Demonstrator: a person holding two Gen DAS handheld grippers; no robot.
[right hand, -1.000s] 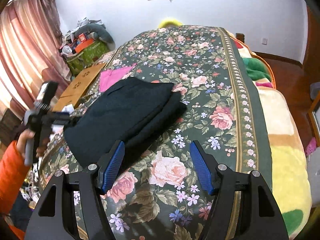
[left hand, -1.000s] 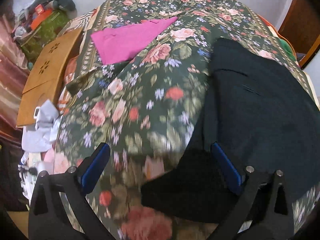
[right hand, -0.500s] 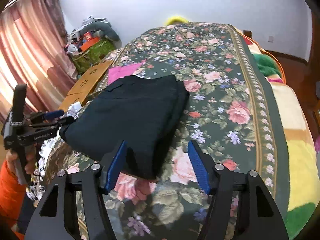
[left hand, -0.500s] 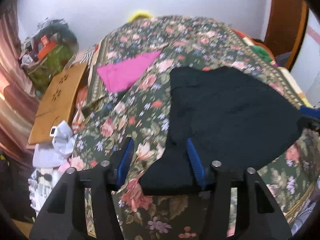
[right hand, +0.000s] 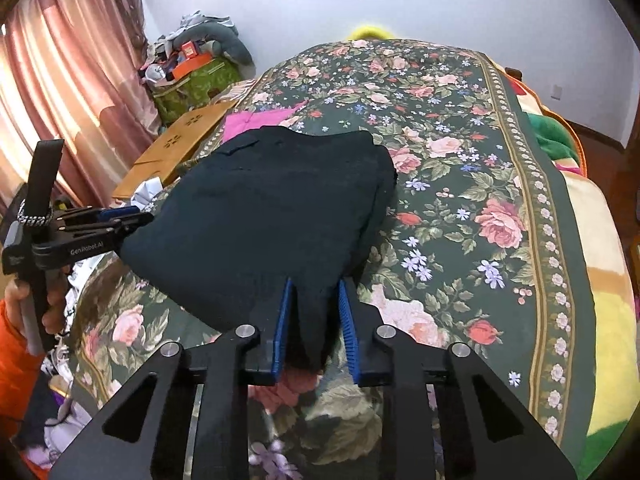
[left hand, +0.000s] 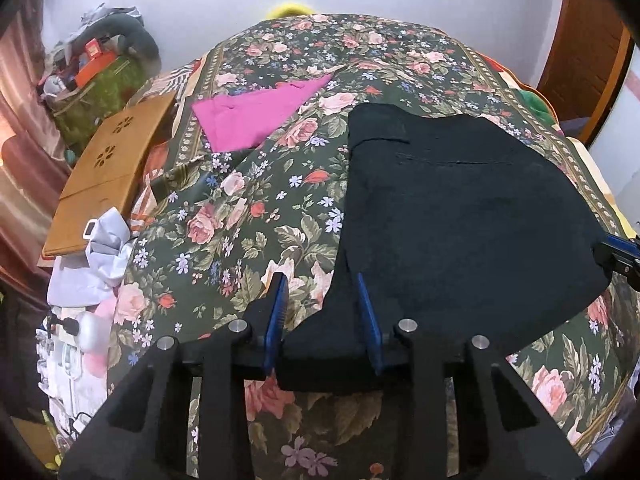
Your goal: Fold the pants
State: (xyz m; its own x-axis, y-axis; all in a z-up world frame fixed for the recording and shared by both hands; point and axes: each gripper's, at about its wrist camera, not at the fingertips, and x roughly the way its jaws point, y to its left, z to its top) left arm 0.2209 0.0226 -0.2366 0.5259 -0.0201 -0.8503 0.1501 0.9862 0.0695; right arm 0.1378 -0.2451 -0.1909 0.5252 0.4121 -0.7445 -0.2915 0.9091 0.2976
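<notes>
The dark folded pants (left hand: 460,220) lie on a flowered bedspread (left hand: 240,220). My left gripper (left hand: 321,316) has its jaws closing on the near left corner of the pants; the cloth fills the gap and lifts a little off the bed. In the right wrist view that same left gripper (right hand: 128,220) pinches the corner from the side, in a hand with an orange sleeve (right hand: 16,360). My right gripper (right hand: 315,320) is closing on the near right corner of the pants (right hand: 272,208), with a bunched fold between its blue pads. The right gripper (left hand: 612,250) also shows at the pants' far right edge.
A pink cloth (left hand: 256,114) lies flat beyond the pants. A wooden board (left hand: 108,160), white crumpled cloth (left hand: 104,248) and a heap of clutter (left hand: 92,72) stand left of the bed. Pink curtains (right hand: 60,80) hang at the left. A yellow and green blanket (right hand: 600,300) covers the bed's right edge.
Both pairs of jaws have narrowed from wide apart to close around the pants' near corners. The left gripper has risen and tilted up, so more of the wall shows.
</notes>
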